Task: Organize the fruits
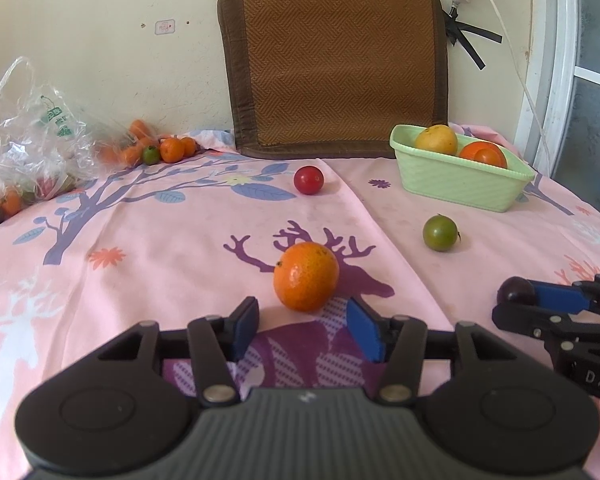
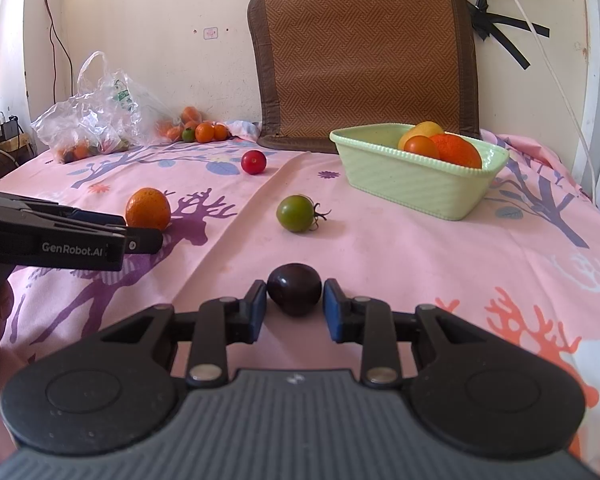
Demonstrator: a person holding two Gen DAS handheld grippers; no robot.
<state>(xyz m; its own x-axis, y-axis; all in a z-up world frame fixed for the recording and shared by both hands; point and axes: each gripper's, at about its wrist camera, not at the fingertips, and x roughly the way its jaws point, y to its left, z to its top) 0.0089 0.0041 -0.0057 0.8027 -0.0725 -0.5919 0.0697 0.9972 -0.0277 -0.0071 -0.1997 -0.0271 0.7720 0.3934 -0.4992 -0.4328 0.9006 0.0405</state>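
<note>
On pink deer-print cloth over counter (image 2: 440, 248):
- Right tongs (image 2: 294, 300): blue pads pressed either side of dark purple fruit (image 2: 294, 289), gripping it; fruit seems to sit on cloth, likely readied for lift.
- Left tongs (image 1: 302, 326): spread wide, empty, orange mandarin (image 1: 306, 276) just ahead between tips; width suits its girth.
- Green basket (image 2: 412, 188), far right: collecting point, holds three orange-yellow fruits.
- Loose: green tomato (image 2: 296, 213), red tomato (image 2: 253, 162).
- Plastic bag (image 2: 96, 120), far left, by wall: more fruit, spilling.
</note>
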